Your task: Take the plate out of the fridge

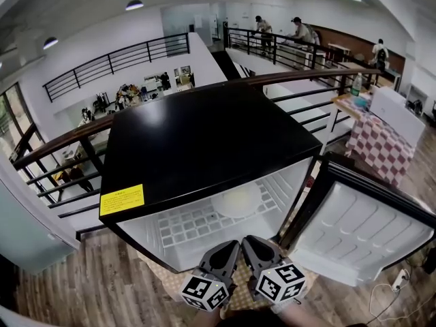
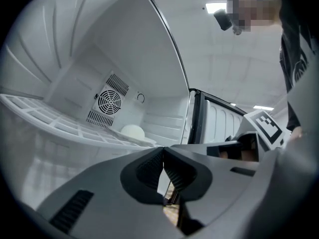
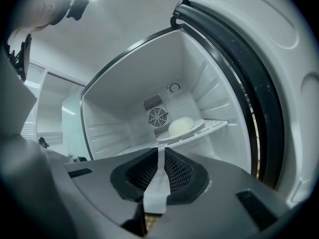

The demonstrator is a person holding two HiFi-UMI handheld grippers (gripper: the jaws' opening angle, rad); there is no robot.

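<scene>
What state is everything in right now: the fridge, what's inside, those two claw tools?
Fridge door: wide open.
Plate: on the grid shelf inside, untouched.
Pale mound: resting on the plate.
Left gripper: shut, empty, outside the fridge.
Right gripper: shut, empty, outside too.

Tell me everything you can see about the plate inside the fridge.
The plate is white, round and shallow. It looks smooth, like ceramic or plastic, though which one is unclear. It lies flat on the white grid shelf, toward the back right of the open fridge, not far from the fan vent. A pale domed mound sits on it and covers much of its middle. Nothing else touches it.
</scene>
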